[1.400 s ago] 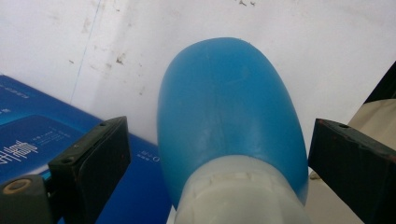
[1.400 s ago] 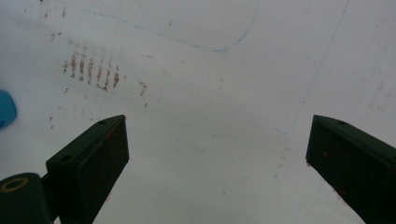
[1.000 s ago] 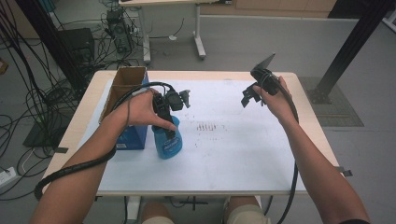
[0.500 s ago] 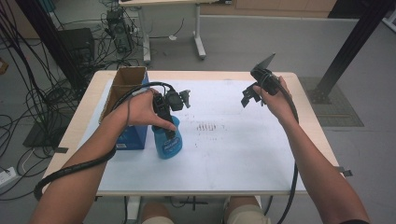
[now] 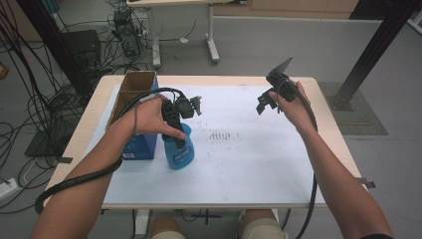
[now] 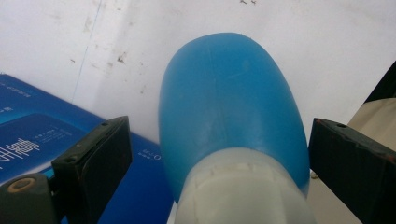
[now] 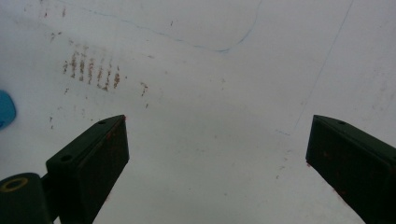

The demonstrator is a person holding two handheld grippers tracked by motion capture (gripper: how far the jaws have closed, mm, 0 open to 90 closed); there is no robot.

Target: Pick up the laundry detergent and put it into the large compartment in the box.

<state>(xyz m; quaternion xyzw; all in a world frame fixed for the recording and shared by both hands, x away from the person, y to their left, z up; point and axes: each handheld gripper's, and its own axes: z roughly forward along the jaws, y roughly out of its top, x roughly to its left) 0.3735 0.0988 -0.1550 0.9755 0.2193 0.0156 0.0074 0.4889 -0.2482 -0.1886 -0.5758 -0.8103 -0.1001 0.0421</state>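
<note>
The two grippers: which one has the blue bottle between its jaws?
The left gripper: its open jaws straddle the bottle beside the box. The right gripper hangs over bare table.

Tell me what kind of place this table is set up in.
Probably a lab or workshop used for recording, not a home. Loose cables spread across the bare grey floor, another work table's metal legs stand behind, and a black frame post rises beside the white-topped table.
</note>
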